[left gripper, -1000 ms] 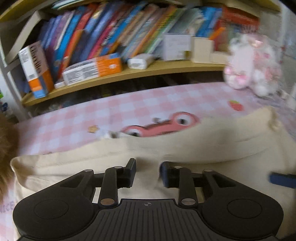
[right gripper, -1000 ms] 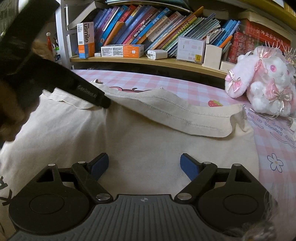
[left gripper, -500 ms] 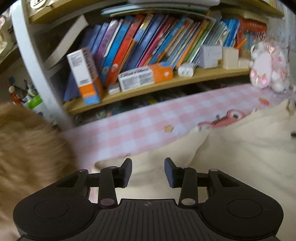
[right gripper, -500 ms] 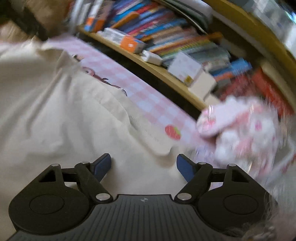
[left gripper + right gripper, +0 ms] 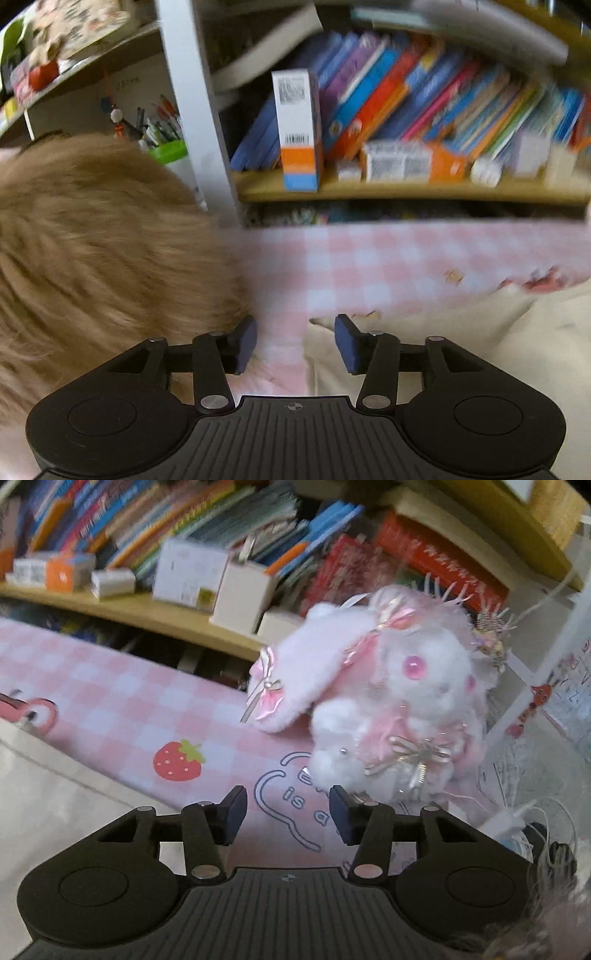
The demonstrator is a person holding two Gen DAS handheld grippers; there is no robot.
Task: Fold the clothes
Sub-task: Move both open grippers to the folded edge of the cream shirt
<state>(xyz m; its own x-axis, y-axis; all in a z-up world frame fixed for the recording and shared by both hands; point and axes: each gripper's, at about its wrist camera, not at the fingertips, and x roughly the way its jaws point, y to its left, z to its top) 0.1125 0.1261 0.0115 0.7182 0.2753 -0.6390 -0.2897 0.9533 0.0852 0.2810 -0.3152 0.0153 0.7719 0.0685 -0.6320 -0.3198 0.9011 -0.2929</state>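
A cream garment [image 5: 480, 343] lies on the pink checked cloth [image 5: 369, 266], filling the lower right of the left wrist view. Its left corner sits just past my left gripper [image 5: 295, 345], whose jaws are opening with nothing pressed between them. In the right wrist view the cream garment [image 5: 48, 805] shows only at the lower left. My right gripper [image 5: 288, 814] hovers over bare pink cloth to the right of it; its jaws are closing and nothing is between them.
A brown furry mass [image 5: 92, 258] crowds the left side by the left gripper. A pink and white plush rabbit [image 5: 388, 701] sits just beyond the right gripper. A bookshelf [image 5: 406, 184] with books and boxes runs along the back.
Both grippers have swung outward off the garment, the left one to its left corner, the right one past its right edge. The left jaws have widened, the right jaws have narrowed.
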